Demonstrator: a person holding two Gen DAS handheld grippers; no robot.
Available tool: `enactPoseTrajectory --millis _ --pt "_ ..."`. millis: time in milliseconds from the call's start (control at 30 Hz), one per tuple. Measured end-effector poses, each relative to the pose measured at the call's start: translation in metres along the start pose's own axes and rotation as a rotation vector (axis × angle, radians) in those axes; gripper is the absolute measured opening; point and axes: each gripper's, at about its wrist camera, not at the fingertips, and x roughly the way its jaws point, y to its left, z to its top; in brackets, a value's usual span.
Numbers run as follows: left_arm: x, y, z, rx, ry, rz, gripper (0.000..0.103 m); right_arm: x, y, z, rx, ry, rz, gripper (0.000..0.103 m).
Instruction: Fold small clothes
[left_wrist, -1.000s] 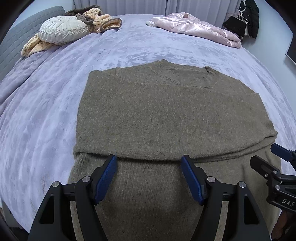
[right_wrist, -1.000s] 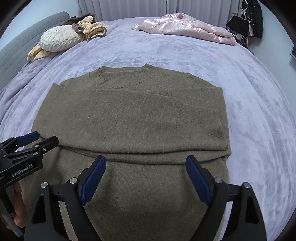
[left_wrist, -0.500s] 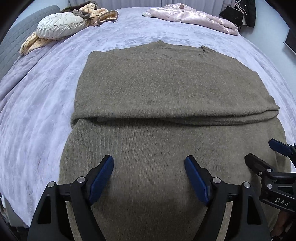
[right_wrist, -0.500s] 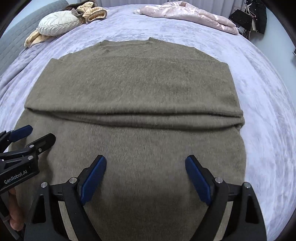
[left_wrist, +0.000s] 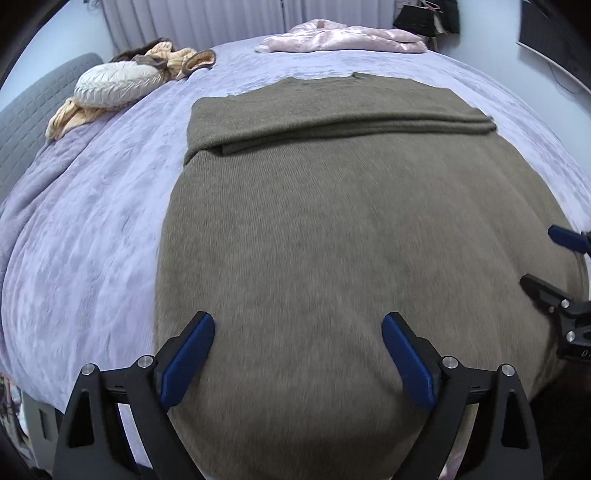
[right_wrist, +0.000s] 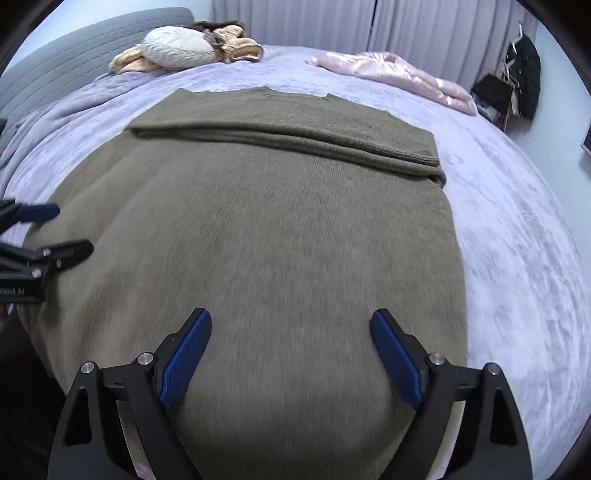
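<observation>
An olive-brown knit sweater (left_wrist: 332, 221) lies flat on the lavender bed, neck at the far end. A folded band (left_wrist: 332, 125) of the same knit runs across its upper part. My left gripper (left_wrist: 298, 325) hovers over the sweater's near, lower part; its jaws are opening and nothing is pinched between them. In the right wrist view the sweater (right_wrist: 277, 221) fills the middle, and my right gripper (right_wrist: 291, 319) stands open over its near part. Each gripper also shows in the other's view: the right gripper (left_wrist: 543, 256) at the right edge, the left gripper (right_wrist: 70, 229) at the left edge.
The lavender bed cover (left_wrist: 74, 240) surrounds the sweater. A white pillow (left_wrist: 114, 85) and tan clothing (left_wrist: 177, 59) lie at the far left by the grey headboard (left_wrist: 22, 122). A pink garment (left_wrist: 343, 37) lies at the far end. Dark clothes (right_wrist: 517, 85) hang at the right.
Both grippers have drawn back toward the sweater's near hem, so the folded band now sits farther away. The left gripper's jaws have widened.
</observation>
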Motion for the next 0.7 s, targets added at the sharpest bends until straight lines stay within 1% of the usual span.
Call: enactPoseTrajectory --millis 100,133,167,233,267,300,367,433,467,500,533,600,633,700 --pt "-0.009 0.004 -0.022 0.046 -0.021 -0.018 0.094 -0.016 0.001 -0.022 -0.040 -0.011 0.015 0.090" --pt "-0.010 0.006 -0.029 0.059 -0.023 -0.014 0.102 -0.021 0.001 -0.030 -0.061 -0.010 0.019 0.090" --pt "-0.011 0.009 -0.034 0.061 -0.026 -0.017 0.102 -0.025 0.001 -0.037 -0.087 -0.009 0.020 0.090" --pt "-0.015 0.013 -0.037 0.047 -0.014 -0.049 0.102 -0.032 0.003 -0.051 -0.146 -0.002 0.011 0.090" --pt "-0.018 0.011 -0.036 0.055 -0.006 -0.035 0.102 -0.034 0.005 -0.056 -0.172 0.002 0.004 0.090" --pt "-0.024 0.005 -0.034 0.071 -0.020 -0.025 0.102 -0.036 0.007 -0.059 -0.197 0.005 -0.011 0.090" --pt "-0.041 -0.010 -0.033 0.114 -0.079 -0.068 0.102 -0.043 0.010 -0.056 -0.208 0.007 -0.028 0.090" --pt "-0.051 -0.026 -0.031 0.167 -0.120 -0.109 0.102 -0.050 0.018 -0.048 -0.202 -0.019 0.000 0.090" --pt "-0.052 -0.037 -0.029 0.196 -0.126 -0.121 0.102 -0.053 0.025 -0.044 -0.208 -0.042 0.024 0.090" --pt "-0.048 -0.045 -0.028 0.220 -0.120 -0.118 0.102 -0.054 0.031 -0.041 -0.220 -0.058 0.041 0.090" --pt "-0.039 -0.053 -0.027 0.242 -0.098 -0.096 0.102 -0.053 0.040 -0.038 -0.243 -0.066 0.054 0.090" --pt "-0.012 -0.058 -0.029 0.260 -0.013 -0.027 0.102 -0.046 0.057 -0.036 -0.308 -0.055 0.057 0.090" --pt "-0.006 -0.054 -0.031 0.246 0.008 -0.030 0.103 -0.040 0.063 -0.037 -0.337 -0.039 0.050 0.090" --pt "-0.011 -0.043 -0.036 0.203 -0.006 -0.069 0.103 -0.030 0.065 -0.044 -0.362 -0.001 0.032 0.090"
